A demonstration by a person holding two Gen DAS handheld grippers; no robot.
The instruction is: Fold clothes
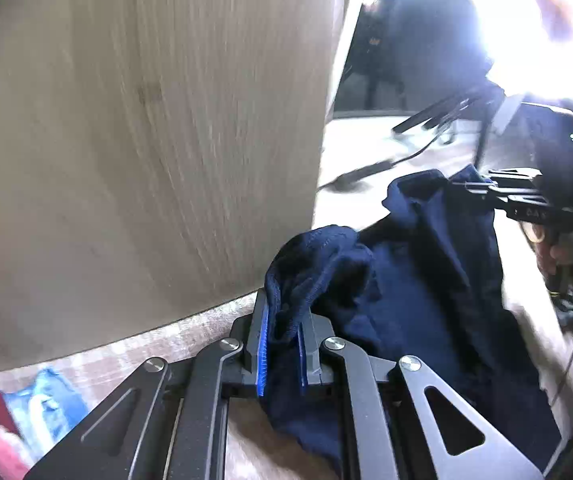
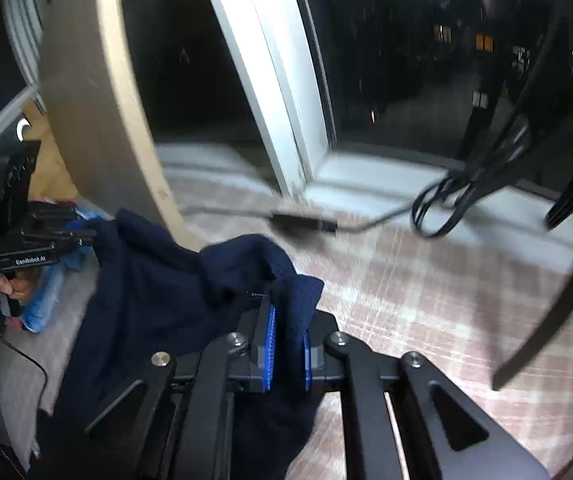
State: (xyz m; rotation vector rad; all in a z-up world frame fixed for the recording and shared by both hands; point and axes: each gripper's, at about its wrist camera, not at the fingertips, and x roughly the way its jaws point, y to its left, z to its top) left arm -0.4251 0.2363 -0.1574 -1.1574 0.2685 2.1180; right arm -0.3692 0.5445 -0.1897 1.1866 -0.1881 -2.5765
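A dark navy garment (image 1: 414, 280) hangs stretched in the air between my two grippers. My left gripper (image 1: 282, 344) is shut on one bunched edge of it, blue pads pressing the cloth. In the right wrist view my right gripper (image 2: 286, 344) is shut on the opposite edge of the same navy garment (image 2: 158, 292), which droops below the jaws. Each gripper shows in the other's view: the right gripper (image 1: 474, 190) pinching the cloth at the far right, the left gripper (image 2: 86, 236) at the far left, each held by a hand.
A pale wooden panel (image 1: 146, 140) rises close on the left. A checked pink bedcover (image 2: 426, 300) lies below. A black cable with adapter (image 2: 298, 220) runs along the window sill (image 2: 366, 176). Blue and red clothes (image 1: 34, 408) sit low left.
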